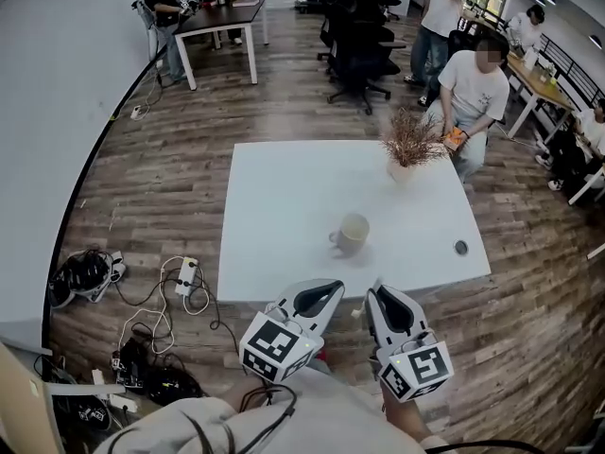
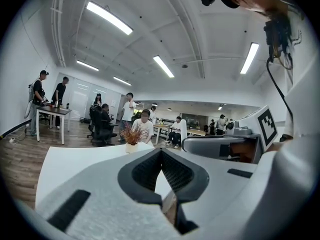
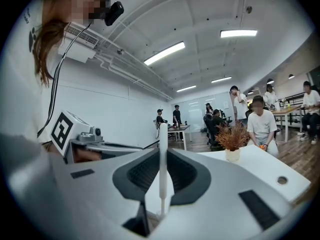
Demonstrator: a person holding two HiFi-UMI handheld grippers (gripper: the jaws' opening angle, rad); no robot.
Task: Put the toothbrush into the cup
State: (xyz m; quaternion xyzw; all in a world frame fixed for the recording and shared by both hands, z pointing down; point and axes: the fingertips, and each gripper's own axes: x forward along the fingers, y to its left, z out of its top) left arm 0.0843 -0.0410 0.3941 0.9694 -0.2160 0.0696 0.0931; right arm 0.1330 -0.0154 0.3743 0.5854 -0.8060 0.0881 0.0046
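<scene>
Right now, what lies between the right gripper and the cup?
Nothing. In the head view only bare white table separates the right gripper, shut on the toothbrush, from the cup.

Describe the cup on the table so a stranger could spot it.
Look at the white square table. Near its middle stands a cream cup with a side handle; its neighbours are a potted dried plant and a small dark disc, so it's the only mug.
</scene>
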